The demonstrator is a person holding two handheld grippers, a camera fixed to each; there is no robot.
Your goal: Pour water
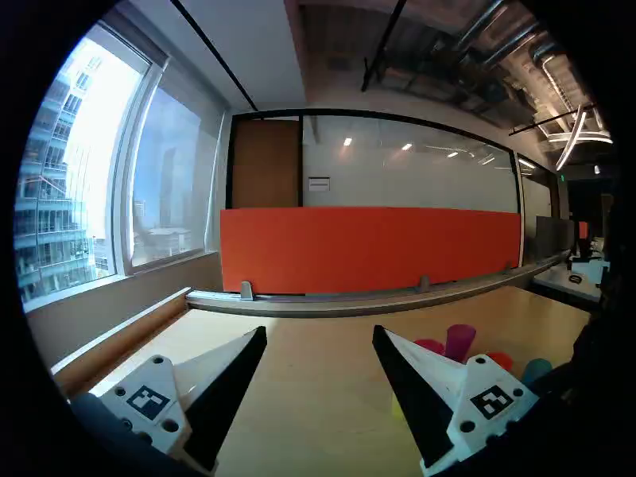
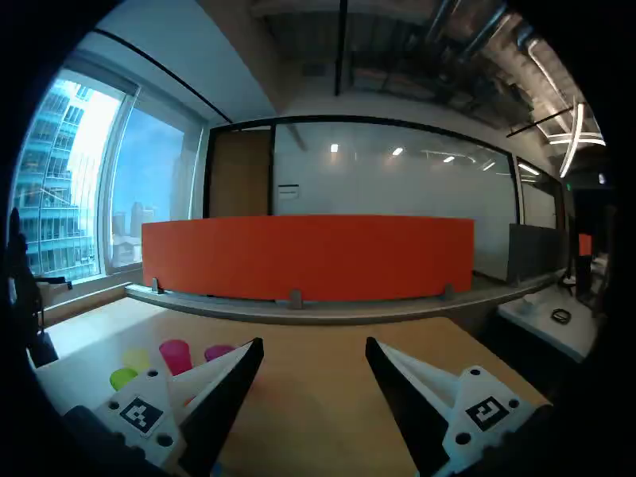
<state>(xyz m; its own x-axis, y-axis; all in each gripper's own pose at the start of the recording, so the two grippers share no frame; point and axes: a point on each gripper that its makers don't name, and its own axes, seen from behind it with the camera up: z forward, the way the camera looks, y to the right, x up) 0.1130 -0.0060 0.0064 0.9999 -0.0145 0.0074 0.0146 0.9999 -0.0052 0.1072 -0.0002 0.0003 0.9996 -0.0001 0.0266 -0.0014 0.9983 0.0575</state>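
Two tools [image 1: 319, 328] [image 2: 314, 341] spread, teal cup [image 1: 537, 370] in left gripper view

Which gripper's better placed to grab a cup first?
Left gripper, likely: both open, but the cups look larger and nearer in its view, just behind one of its fingers, than from the right gripper.

This was an open-plan office. A long wooden desktop [image 1: 318, 374] ended at its far edge in an orange divider screen [image 1: 370, 250] set on a grey rail. Behind the screen stood a glass-walled room [image 1: 405, 163] with a wooden door [image 1: 265, 163]. Tall windows [image 1: 87, 175] looked onto high-rise towers. Exposed pipes [image 1: 493, 48] and slim strip lights [image 1: 576, 139] ran overhead. Another desk [image 2: 548, 318] stood beyond the desktop's right edge.
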